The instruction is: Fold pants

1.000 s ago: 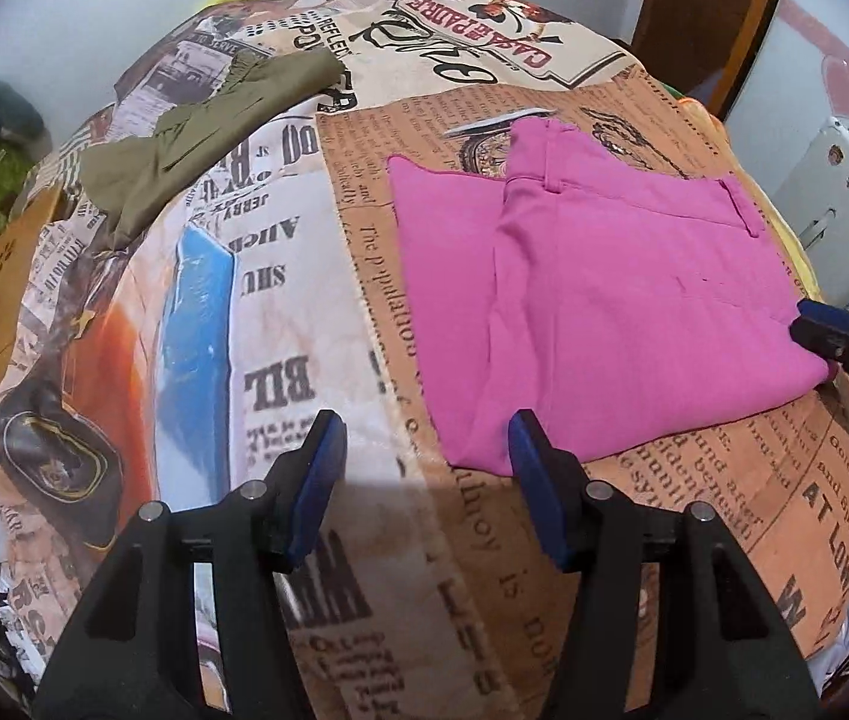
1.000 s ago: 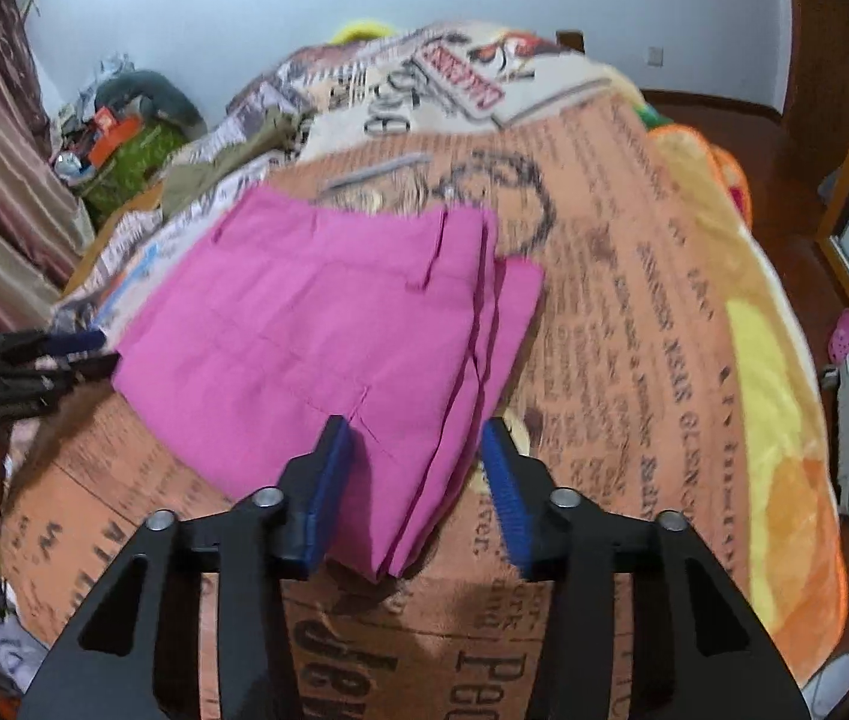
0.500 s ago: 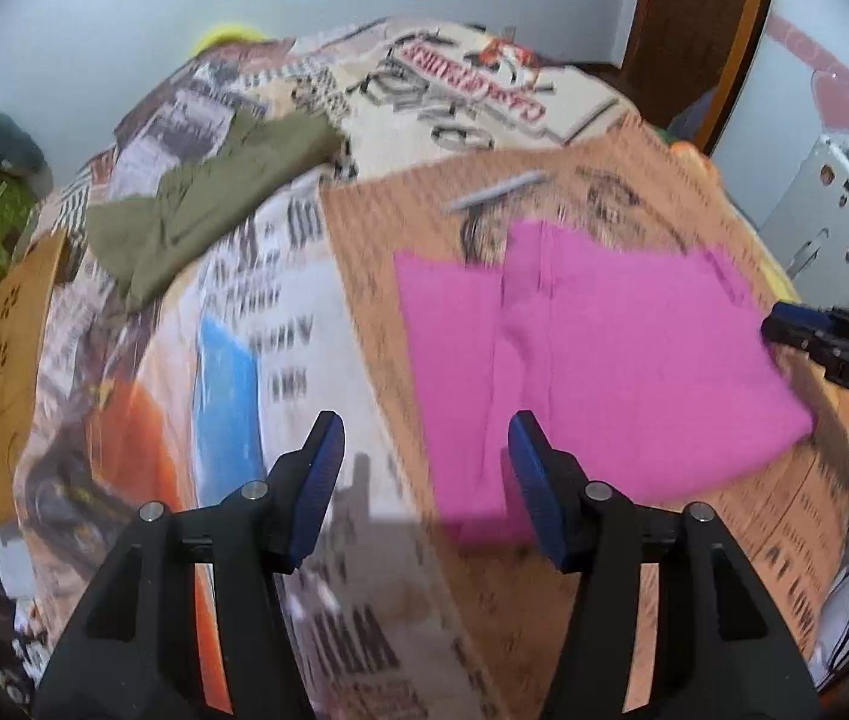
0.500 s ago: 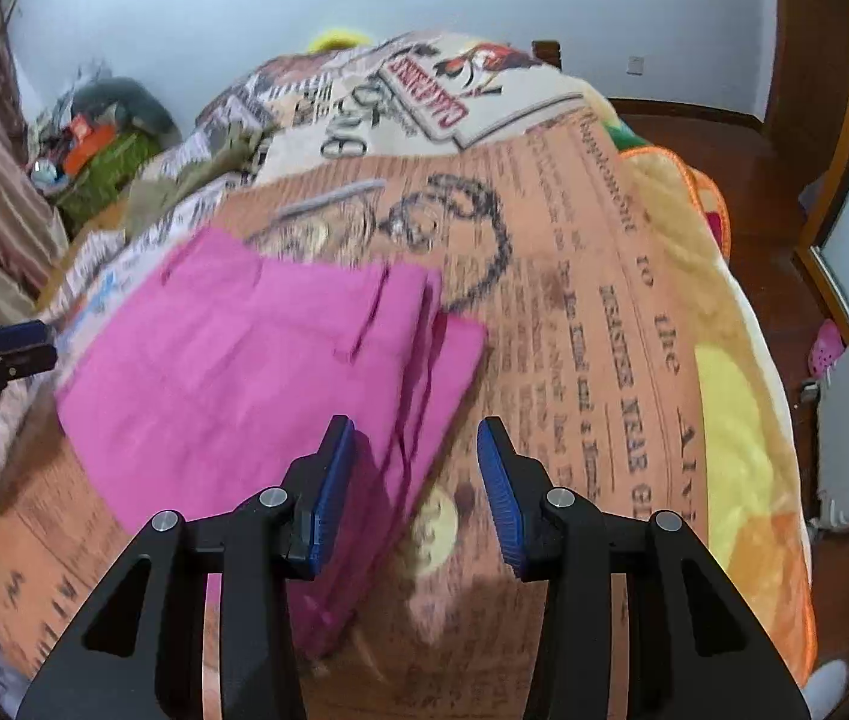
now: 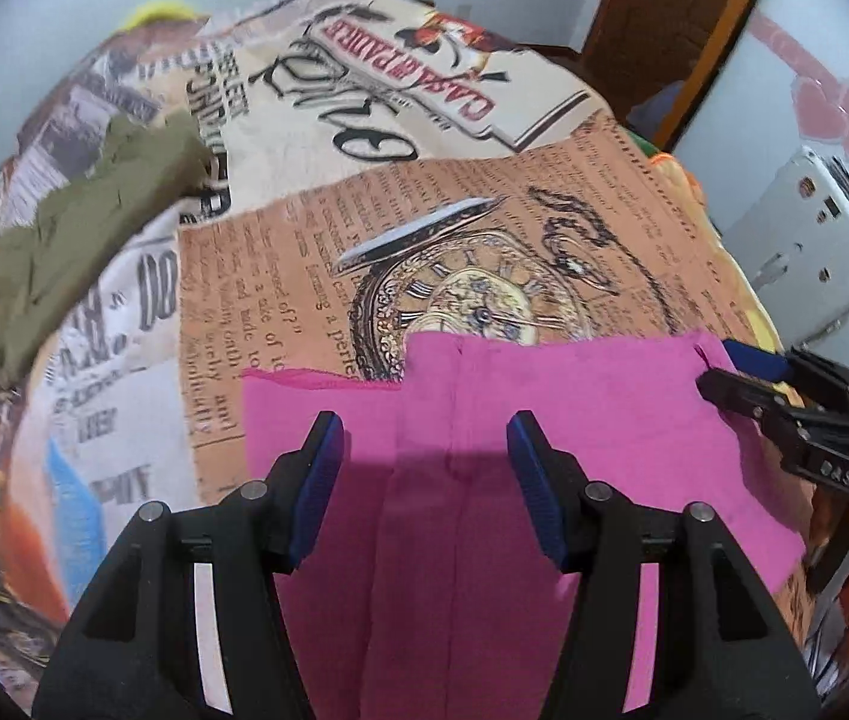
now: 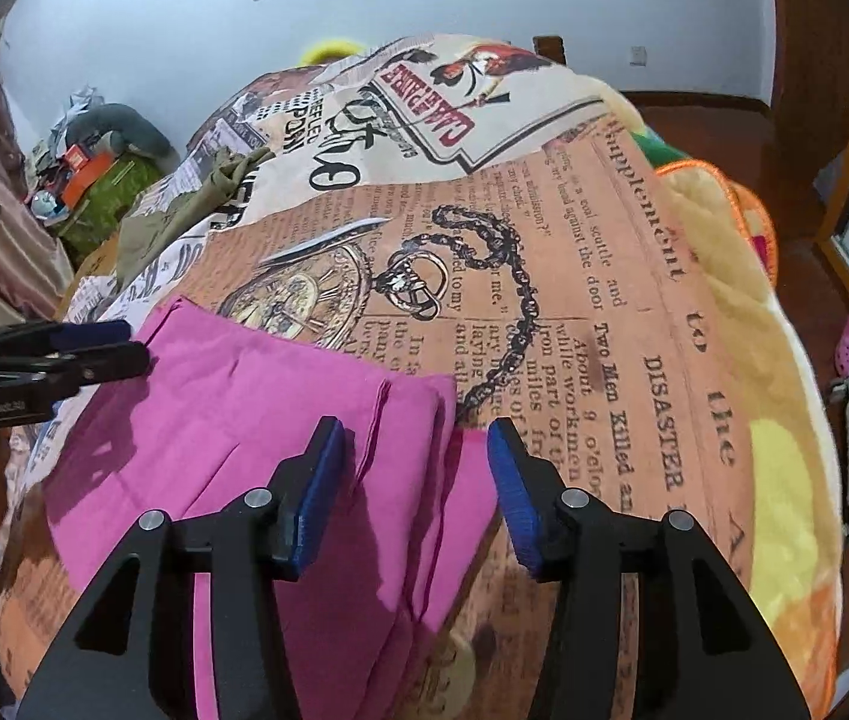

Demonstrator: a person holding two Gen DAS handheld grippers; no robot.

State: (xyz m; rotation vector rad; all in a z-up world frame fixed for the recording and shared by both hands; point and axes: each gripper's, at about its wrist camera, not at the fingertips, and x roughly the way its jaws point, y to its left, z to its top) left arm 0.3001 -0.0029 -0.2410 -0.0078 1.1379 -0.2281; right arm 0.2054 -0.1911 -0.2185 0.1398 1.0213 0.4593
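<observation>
- The folded magenta cloth pants (image 5: 544, 414) lie on the near part of a bed covered by a newspaper-print blanket (image 5: 280, 276) in orange, cream and black; the pants sit on its orange panel just below the printed pocket watch.
- Beyond the far edge of the pants the blanket runs bare up to the red-lettered panel; to the right of the pants, in the right wrist view, a wide strip of orange print lies bare out to the yellow and orange padded border (image 6: 784, 468) of the bed.
- A crumpled olive-green garment (image 5: 76, 222) lies well apart from the pants, at the far left of the blanket.
- The left gripper (image 5: 424, 468), black with blue pads, hangs over the pants with its jaws wide apart and nothing between them; the cloth passes beneath both fingers.
- The right gripper (image 6: 415, 477), of the same make, is likewise spread wide and holds nothing, poised above the right side of the pants where the folded layers end in stepped edges.
- In the left wrist view the right gripper's tips sit at the far right corner of the pants; whether they touch the cloth cannot be told.
- The pants are a flat, roughly rectangular stack, with a seam running lengthwise down the middle and a lower layer jutting out at the left.
- The surface is mostly smooth, with shallow creases.
</observation>
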